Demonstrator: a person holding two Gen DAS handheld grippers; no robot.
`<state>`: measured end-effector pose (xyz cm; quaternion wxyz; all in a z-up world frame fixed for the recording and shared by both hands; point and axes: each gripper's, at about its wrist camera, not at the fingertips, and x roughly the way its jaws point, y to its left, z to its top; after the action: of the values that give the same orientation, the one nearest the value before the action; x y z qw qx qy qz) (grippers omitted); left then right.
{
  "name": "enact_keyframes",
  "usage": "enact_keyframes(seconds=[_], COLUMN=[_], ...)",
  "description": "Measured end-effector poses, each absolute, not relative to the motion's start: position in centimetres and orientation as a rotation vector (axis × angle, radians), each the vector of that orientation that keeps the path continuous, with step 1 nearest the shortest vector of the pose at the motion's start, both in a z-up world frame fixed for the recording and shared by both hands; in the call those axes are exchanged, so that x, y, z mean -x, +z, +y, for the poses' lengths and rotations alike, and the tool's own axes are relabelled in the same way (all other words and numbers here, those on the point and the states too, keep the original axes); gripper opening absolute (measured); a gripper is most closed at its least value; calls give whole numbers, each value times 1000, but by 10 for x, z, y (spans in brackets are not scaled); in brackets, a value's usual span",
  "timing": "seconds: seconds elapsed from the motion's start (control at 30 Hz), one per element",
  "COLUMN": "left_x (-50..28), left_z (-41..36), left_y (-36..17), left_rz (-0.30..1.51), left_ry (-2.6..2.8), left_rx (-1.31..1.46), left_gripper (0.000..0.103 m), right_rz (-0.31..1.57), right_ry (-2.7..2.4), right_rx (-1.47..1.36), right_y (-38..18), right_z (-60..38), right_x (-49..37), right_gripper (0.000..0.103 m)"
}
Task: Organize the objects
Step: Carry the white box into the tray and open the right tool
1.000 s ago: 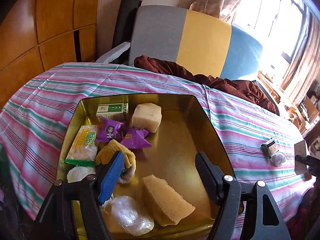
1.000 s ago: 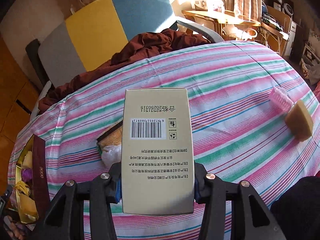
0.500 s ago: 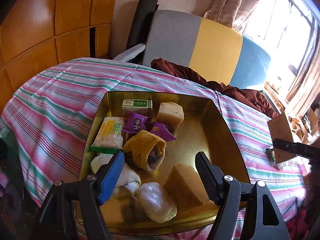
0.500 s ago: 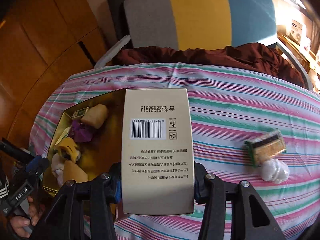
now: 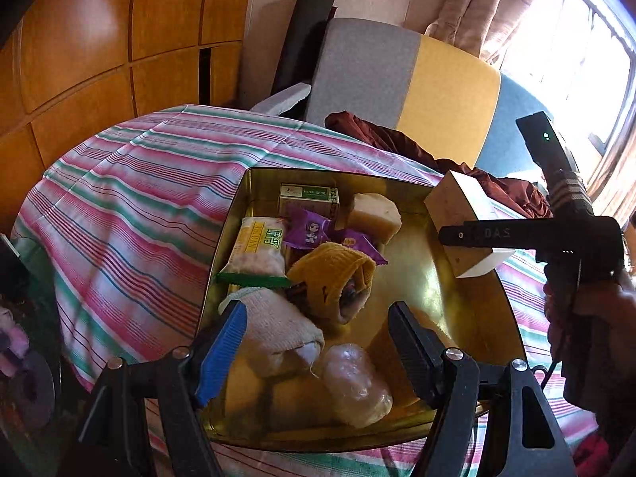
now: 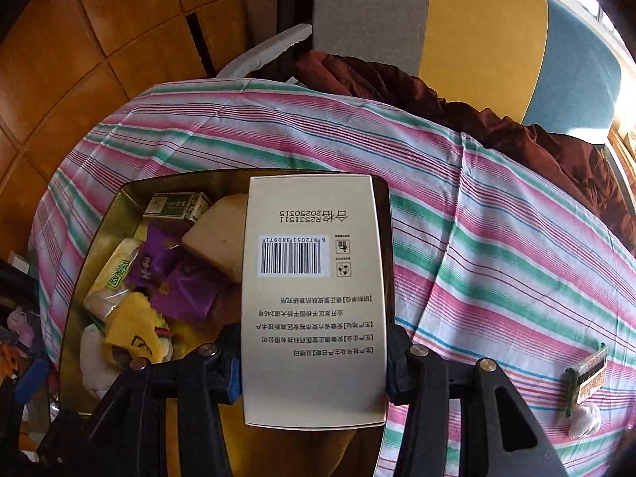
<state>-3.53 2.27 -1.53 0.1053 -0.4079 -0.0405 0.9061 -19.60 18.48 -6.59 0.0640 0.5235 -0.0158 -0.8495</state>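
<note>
Beige barcoded carton hangs above the cluttered gold tin.

Black jaws, one blue pad

Strong daylight is pouring in from the window at upper right, blowing it out to white. The gold tin is glaring. Fisheye distortion is bending the edges; corners are darkening, slightly soft.

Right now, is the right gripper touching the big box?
Touching. The right wrist view shows the right gripper with both pads pressed against the box's sides.
</note>
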Motion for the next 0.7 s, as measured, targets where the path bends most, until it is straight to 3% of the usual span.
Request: enact_keyframes(seconds=[0.43,0.7], left_x=[35,35], left_z=[18,19], left_y=[-22,-21], left_rz=[-104,-93], left_ry=[2684,2692], left_rx=[1228,1224], left_gripper=[74,74], right_rz=[15,-115], right_ry=[-2588,-2626], right_rx=[-1603,-1487], right_y=[-75,-52], right_z=[179,197], right_x=[218,191], right_gripper=[54,54])
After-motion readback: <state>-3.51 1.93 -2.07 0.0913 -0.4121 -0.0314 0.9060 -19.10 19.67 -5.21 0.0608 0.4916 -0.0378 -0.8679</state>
